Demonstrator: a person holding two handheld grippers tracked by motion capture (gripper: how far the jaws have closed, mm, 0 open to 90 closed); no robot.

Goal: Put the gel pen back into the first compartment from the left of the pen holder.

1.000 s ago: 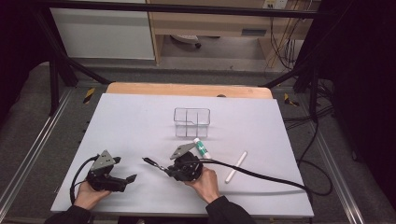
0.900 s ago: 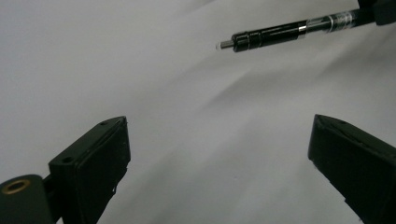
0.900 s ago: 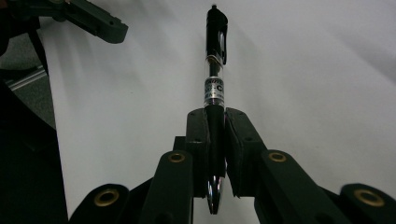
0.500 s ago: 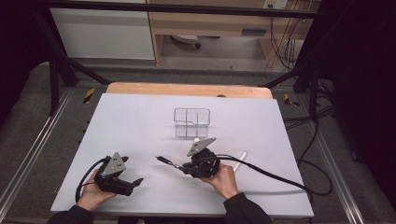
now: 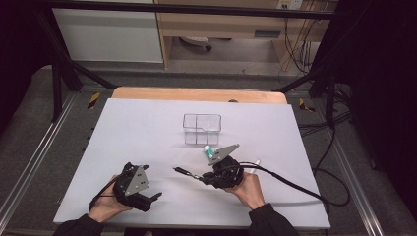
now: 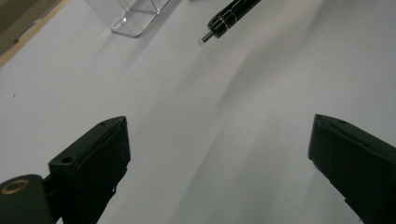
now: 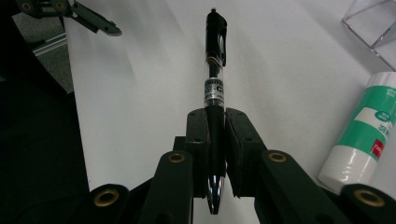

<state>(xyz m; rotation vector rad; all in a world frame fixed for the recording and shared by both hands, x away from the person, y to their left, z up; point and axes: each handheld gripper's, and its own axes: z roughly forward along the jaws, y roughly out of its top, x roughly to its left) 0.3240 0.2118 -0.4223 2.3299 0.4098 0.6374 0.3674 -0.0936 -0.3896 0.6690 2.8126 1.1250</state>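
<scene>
Right gripper view: right gripper (image 7: 215,140) clamps a black click pen with clear barrel (image 7: 215,88) mid-body, lifted off the white table (image 5: 147,128) (likely bound for the clear plastic compartment box (image 5: 202,129)). Left gripper (image 6: 219,168) hangs wide, empty.

you had little to read here. the pen (image 7: 215,70) carried a small label band on its clear barrel, but its print was too blurred to make out. the green-and-white tube (image 7: 365,134) lying on the table (image 7: 289,84) bore white lettering in which only the digits "20" could be read, plus a small red mark near its white end whose text stayed illegible. nothing else showed any writing.
</scene>
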